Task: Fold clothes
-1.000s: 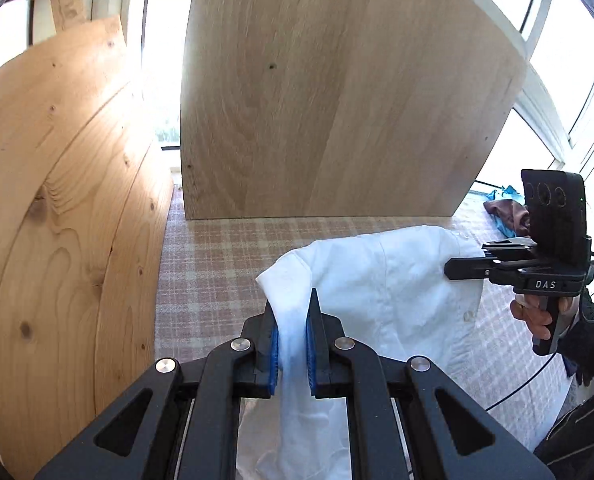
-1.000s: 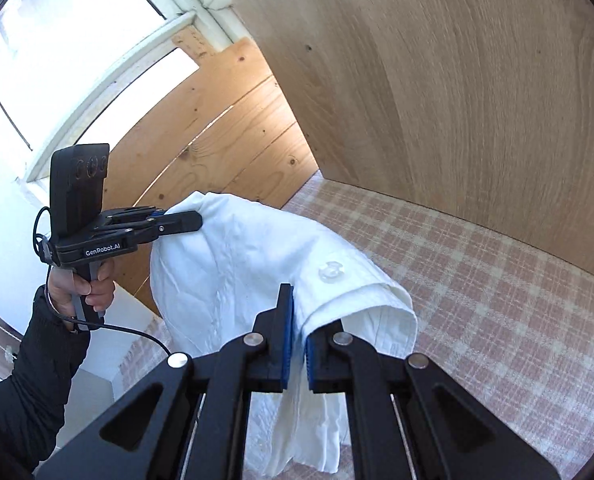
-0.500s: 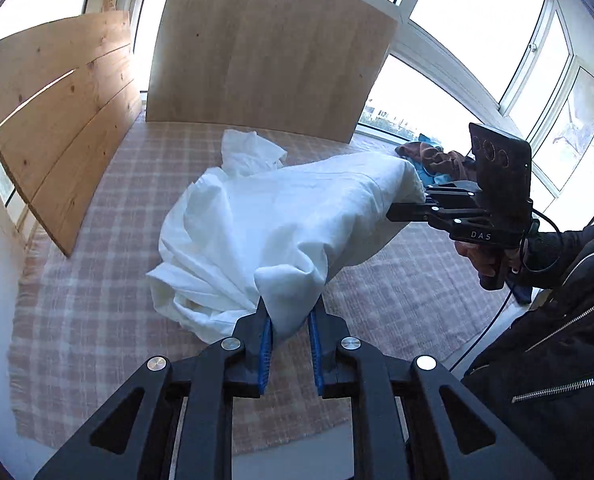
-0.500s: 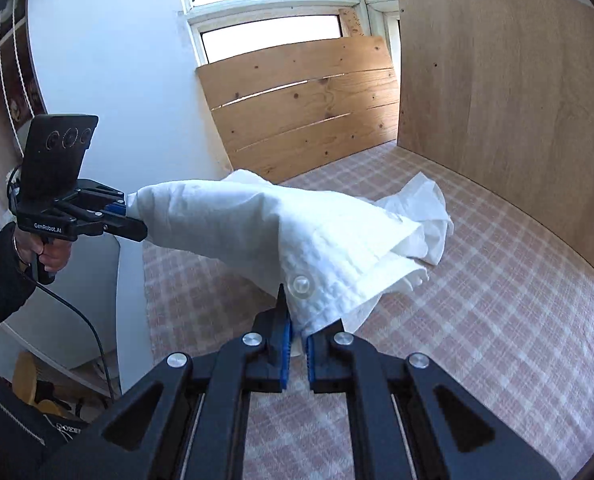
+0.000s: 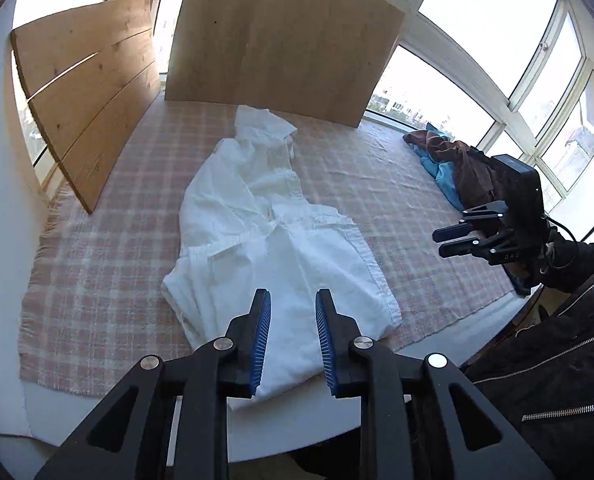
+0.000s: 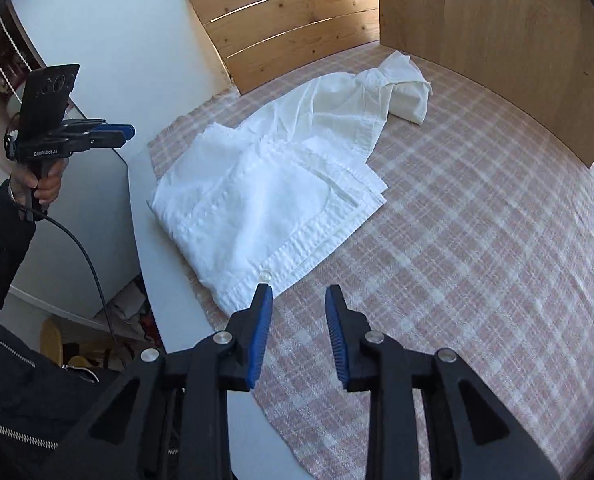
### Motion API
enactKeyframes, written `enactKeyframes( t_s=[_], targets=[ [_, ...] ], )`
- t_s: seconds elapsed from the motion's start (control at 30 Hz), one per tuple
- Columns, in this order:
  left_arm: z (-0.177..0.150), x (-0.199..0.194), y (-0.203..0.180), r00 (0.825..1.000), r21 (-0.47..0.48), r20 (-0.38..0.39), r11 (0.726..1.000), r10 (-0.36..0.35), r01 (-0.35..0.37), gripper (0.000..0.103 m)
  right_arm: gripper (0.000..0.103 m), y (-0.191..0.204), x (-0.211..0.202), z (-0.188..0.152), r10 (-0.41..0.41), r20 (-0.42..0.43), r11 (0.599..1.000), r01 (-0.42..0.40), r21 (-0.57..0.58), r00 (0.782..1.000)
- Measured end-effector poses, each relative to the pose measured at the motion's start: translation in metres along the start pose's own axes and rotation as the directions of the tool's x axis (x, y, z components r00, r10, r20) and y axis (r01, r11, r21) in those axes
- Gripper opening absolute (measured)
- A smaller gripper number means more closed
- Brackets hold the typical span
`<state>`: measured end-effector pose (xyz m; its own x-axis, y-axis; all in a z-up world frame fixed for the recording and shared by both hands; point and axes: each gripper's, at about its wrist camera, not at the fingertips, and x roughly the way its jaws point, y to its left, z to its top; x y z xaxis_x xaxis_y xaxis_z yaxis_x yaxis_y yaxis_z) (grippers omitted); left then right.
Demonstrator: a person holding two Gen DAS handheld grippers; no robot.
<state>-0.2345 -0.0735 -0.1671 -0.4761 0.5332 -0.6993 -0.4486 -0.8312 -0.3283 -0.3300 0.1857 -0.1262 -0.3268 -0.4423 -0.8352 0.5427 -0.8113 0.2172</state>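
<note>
Fingers on my left gripper (image 5: 291, 336) and right gripper (image 6: 299, 330) are opening, empty, above the white shirt (image 5: 273, 240) at frame centre; I should smooth its hem before folding.

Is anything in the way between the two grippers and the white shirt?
Nothing visible. The white shirt lies flat on the checked cloth. The left hand-held gripper is opening just above its near edge; the right hand-held gripper is opening beside it, both empty.
</note>
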Motion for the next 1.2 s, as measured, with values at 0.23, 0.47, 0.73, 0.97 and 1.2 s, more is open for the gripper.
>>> enactKeyframes(
  t_s=[0.23,0.47,0.73,0.97,1.2],
  targets=[
    [0.001,0.105,0.044,0.978,-0.064,-0.189,0.993,0.085,-0.099,0.028,0.03,0.029,0.099,0.056,-0.011,-0.042,1.0,0.011,0.001,0.999],
    [-0.005,0.1,0.088,0.952,-0.143,-0.275,0.973,0.136,-0.18,0.015,0.03,-0.006,0.1,0.068,0.051,-0.121,0.99,-0.034,0.137,0.991],
    [0.126,0.135,0.103,0.966,-0.057,-0.24,0.992,0.097,-0.114,0.05,0.059,-0.143,0.112,0.151,0.22,-0.006,0.831,-0.184,0.525,0.975],
    [0.164,0.229,0.139,0.906,-0.068,-0.423,0.997,0.014,-0.047,0.05,0.059,-0.164,0.161,0.201,0.332,-0.036,0.784,-0.254,0.567,0.943],
    [0.163,0.261,0.147,0.893,-0.139,-0.435,0.989,-0.112,0.056,0.04,0.059,-0.185,0.198,0.221,0.388,0.001,0.728,-0.307,0.613,0.922]
  ],
)
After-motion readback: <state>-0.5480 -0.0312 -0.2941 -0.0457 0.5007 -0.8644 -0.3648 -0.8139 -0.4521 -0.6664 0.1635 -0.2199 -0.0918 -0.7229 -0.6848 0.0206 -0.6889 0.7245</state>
